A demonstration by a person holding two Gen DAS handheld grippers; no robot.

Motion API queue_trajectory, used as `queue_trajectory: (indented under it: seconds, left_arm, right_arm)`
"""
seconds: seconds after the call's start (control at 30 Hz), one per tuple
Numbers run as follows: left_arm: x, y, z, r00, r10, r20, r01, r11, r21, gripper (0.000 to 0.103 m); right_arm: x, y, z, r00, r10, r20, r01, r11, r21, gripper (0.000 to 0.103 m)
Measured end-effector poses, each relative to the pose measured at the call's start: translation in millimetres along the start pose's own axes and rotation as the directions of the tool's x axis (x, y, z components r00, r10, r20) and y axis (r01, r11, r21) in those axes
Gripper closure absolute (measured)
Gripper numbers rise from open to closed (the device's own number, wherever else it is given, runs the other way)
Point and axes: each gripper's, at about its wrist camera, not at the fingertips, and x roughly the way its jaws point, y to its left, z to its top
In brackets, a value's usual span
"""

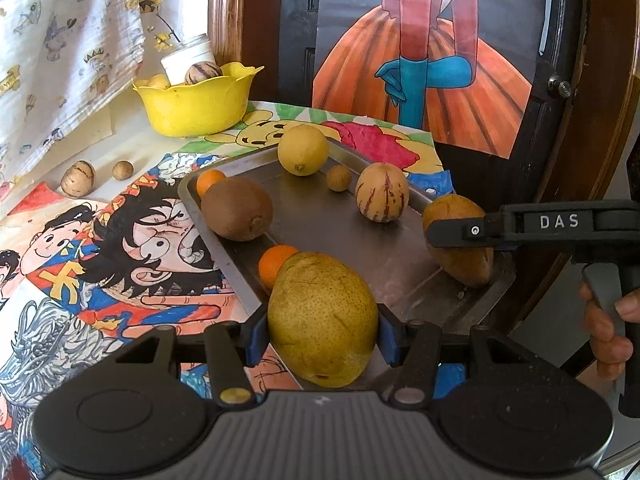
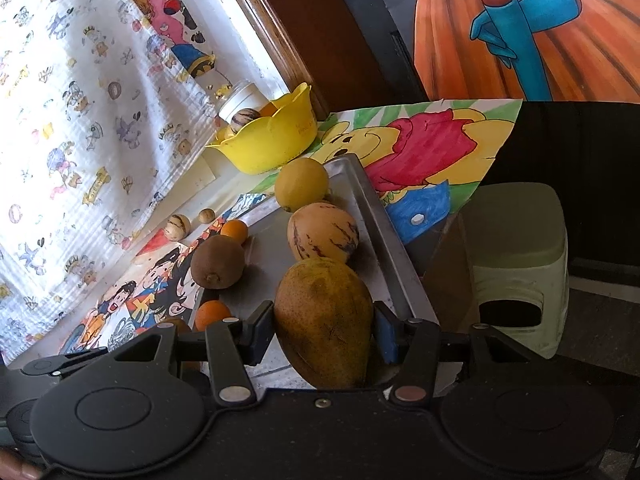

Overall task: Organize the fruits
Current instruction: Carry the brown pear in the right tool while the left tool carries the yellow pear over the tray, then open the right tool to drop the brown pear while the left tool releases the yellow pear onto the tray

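Note:
A metal tray point(image 1: 360, 236) holds a lemon point(image 1: 303, 150), a kiwi point(image 1: 237, 213), a striped melon point(image 1: 381, 192), a small brown fruit point(image 1: 338, 177) and two small oranges point(image 1: 275, 265). My left gripper point(image 1: 322, 336) is shut on a yellow pear point(image 1: 322, 316) at the tray's near edge. My right gripper point(image 2: 324, 332) is shut on a brownish pear point(image 2: 325, 320) at the tray's right corner; it also shows in the left wrist view point(image 1: 460, 240). The tray point(image 2: 384, 224), lemon point(image 2: 301, 184), striped melon point(image 2: 322, 232) and kiwi point(image 2: 217, 262) show in the right wrist view.
A yellow bowl point(image 1: 198, 100) at the back holds a white cup and fruit. A striped fruit point(image 1: 78, 178) and a small brown one point(image 1: 122, 170) lie on the cartoon-print table cover. A green stool point(image 2: 516, 264) stands right of the table. A patterned cloth hangs on the left.

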Motion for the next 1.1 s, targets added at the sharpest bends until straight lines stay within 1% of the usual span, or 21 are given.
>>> queue_trajectory:
  seconds: [0.3, 0.43, 0.5, 0.53, 0.57, 0.63, 0.7, 0.73, 0.87, 1.0, 1.1]
  left_arm:
    - [0, 0, 0, 1.000, 0.000, -0.004, 0.000, 1.000, 0.001, 0.045]
    - [-1, -2, 0, 1.000, 0.006, -0.009, -0.005, 1.000, 0.020, 0.045]
    - [-2, -3, -1, 1.000, 0.009, -0.006, -0.009, 1.000, 0.024, 0.045]
    - [-3, -3, -1, 1.000, 0.008, -0.002, -0.008, 1.000, 0.025, 0.044]
    - [-5, -3, 0, 1.000, 0.004, 0.004, -0.004, 1.000, 0.028, 0.040]
    - [-10, -5, 0, 1.000, -0.002, 0.017, 0.001, 0.999, 0.035, 0.036]
    - [-17, -7, -1, 0.999, 0.006, 0.032, -0.007, 0.999, 0.049, 0.035]
    - [-20, -7, -1, 0.999, 0.008, 0.039, -0.010, 0.999, 0.052, 0.032]
    - [-37, 1, -4, 0.998, 0.016, 0.065, -0.017, 1.000, 0.016, 0.027]
    - [-53, 9, -5, 0.996, 0.038, 0.086, -0.036, 0.999, -0.024, 0.023]
    - [-68, 15, -6, 0.993, 0.063, 0.105, -0.057, 0.997, -0.055, 0.018]
  right_arm:
    - [2, -2, -3, 1.000, 0.002, 0.001, -0.002, 1.000, 0.017, 0.048]
    - [1, -4, -3, 1.000, 0.017, -0.006, -0.017, 1.000, 0.022, 0.046]
    - [0, -3, -3, 1.000, 0.011, -0.005, -0.011, 1.000, 0.016, 0.046]
    - [-1, -3, -4, 1.000, 0.008, -0.006, -0.008, 1.000, 0.013, 0.046]
    - [-1, -2, -4, 1.000, 0.005, -0.006, -0.005, 1.000, 0.012, 0.046]
    - [-3, -2, -5, 1.000, -0.004, -0.008, 0.004, 1.000, 0.012, 0.046]
    - [-6, -2, -5, 1.000, -0.010, -0.004, 0.010, 1.000, 0.015, 0.045]
    - [-8, -2, -6, 1.000, -0.011, -0.002, 0.011, 1.000, 0.016, 0.044]
    - [-17, 0, -8, 1.000, -0.013, 0.008, 0.013, 1.000, 0.020, 0.042]
    - [-27, 5, -12, 1.000, -0.017, 0.017, 0.017, 1.000, 0.021, 0.039]
    - [-37, 12, -15, 0.999, -0.023, 0.030, 0.023, 1.000, 0.011, 0.033]
